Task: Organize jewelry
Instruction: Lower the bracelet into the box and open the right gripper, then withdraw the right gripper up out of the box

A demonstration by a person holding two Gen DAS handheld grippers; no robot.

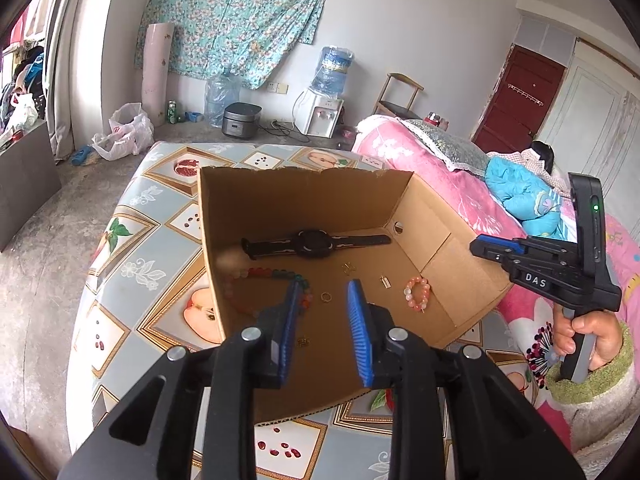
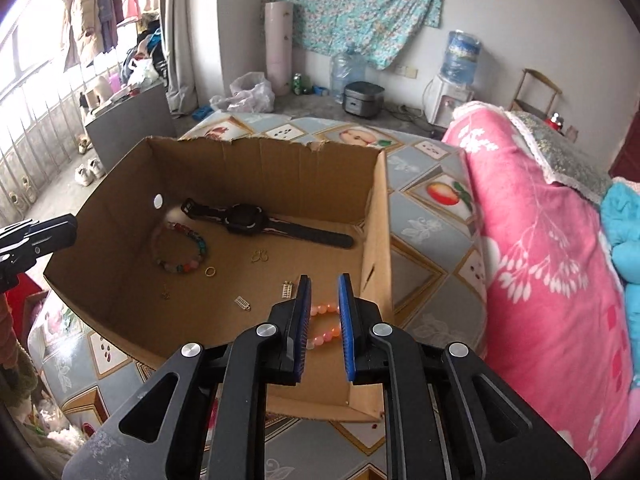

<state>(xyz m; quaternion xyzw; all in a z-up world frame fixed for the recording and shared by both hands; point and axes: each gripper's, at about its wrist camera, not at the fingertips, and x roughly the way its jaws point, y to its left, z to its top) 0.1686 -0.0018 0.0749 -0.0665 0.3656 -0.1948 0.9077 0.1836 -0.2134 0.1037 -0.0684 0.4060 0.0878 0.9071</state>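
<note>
An open cardboard box (image 1: pixel 304 172) (image 2: pixel 260 142) holds a black watch (image 1: pixel 316 242) (image 2: pixel 244 220), a multi-coloured bead bracelet (image 1: pixel 260 274) (image 2: pixel 188 256), a gold ring (image 1: pixel 326 297) (image 2: pixel 210 271), a pink bead bracelet (image 1: pixel 417 293) (image 2: pixel 324 310) and small gold charms (image 1: pixel 385 281) (image 2: pixel 243 303). My left gripper (image 1: pixel 325 286) (image 2: pixel 68 228) hovers open over the box floor, above the ring, and holds nothing. My right gripper (image 2: pixel 325 280) (image 1: pixel 476 246) is open by a narrow gap above the box's right wall. The pink bracelet shows through that gap but lies loose on the floor.
The box sits on a table with a fruit-print cloth (image 1: pixel 160 208) (image 2: pixel 424 208). A bed with a pink cover (image 1: pixel 400 148) (image 2: pixel 540 240) runs along the right, with a person in a blue jacket (image 1: pixel 516 192) lying on it. A hand (image 1: pixel 588 336) grips the right gripper's handle.
</note>
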